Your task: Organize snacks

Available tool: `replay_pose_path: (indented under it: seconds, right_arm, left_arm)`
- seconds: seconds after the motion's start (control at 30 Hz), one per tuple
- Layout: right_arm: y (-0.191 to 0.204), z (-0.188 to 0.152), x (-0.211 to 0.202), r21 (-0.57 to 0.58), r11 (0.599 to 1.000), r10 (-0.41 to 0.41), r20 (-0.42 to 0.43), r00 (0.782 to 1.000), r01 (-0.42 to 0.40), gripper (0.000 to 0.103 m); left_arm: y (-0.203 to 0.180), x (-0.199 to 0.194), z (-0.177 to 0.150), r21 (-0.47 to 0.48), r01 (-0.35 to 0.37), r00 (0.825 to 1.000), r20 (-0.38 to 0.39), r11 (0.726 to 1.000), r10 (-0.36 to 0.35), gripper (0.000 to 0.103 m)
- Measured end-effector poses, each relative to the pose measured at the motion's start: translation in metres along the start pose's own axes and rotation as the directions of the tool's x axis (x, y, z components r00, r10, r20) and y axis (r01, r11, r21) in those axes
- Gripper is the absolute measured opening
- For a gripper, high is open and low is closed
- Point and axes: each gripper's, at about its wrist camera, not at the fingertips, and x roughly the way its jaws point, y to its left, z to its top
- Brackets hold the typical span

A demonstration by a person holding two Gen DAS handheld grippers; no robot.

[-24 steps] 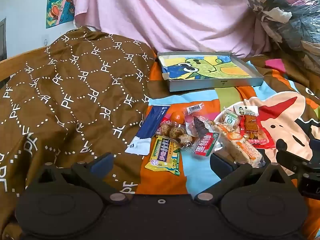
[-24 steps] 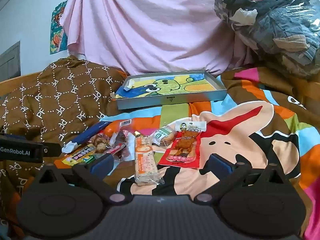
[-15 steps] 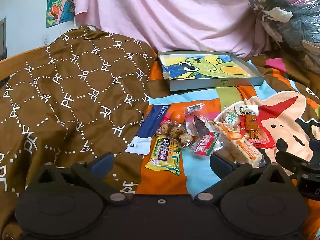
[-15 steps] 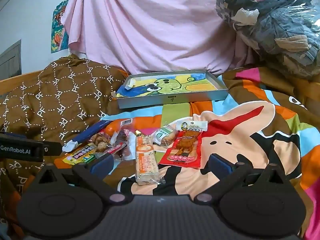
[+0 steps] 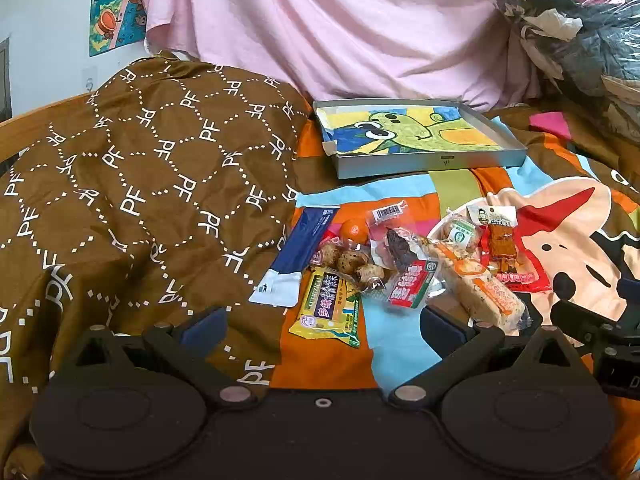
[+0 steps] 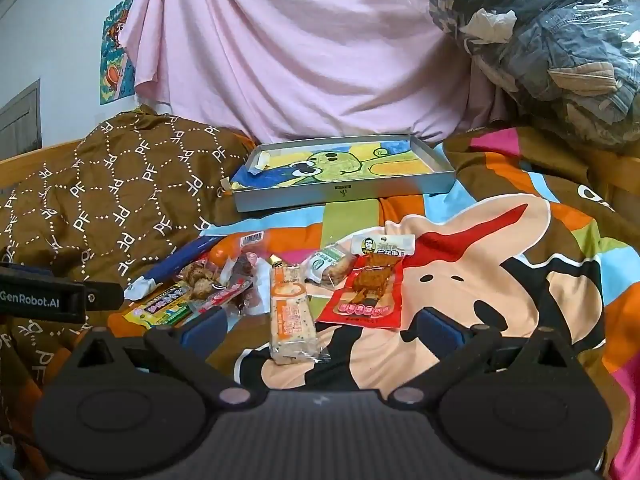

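Snacks in shiny crinkly packets [image 5: 404, 268] are piled touching on the bright cartoon blanket [image 6: 500, 280], before the flat grey tray [image 6: 344, 194]. Both claws, left gripper [image 5: 320, 322] and right gripper [image 6: 320, 326], are spread wide, empty. Two packets could be pinched together, or one could slip.

The blue packet [image 6: 182, 262] lies half hidden behind the other snacks at ten o'clock, its small print too tiny to read.

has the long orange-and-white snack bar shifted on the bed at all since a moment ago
No. In the right wrist view the orange-and-white snack bar lies in the same spot beside the red jerky packet, in front of the grey tray.
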Motion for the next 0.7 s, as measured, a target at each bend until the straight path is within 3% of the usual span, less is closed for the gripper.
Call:
replay_pose_path:
  seconds: [0.7]
  right_arm:
    - [0.0003, 0.0003, 0.0011, -0.001, 1.000, 0.002, -0.006, 1.000, -0.002, 0.103]
  left_arm:
    - [-0.0008, 0.0008, -0.0007, -0.003, -0.010, 1.000, -0.010, 1.000, 0.010, 0.102]
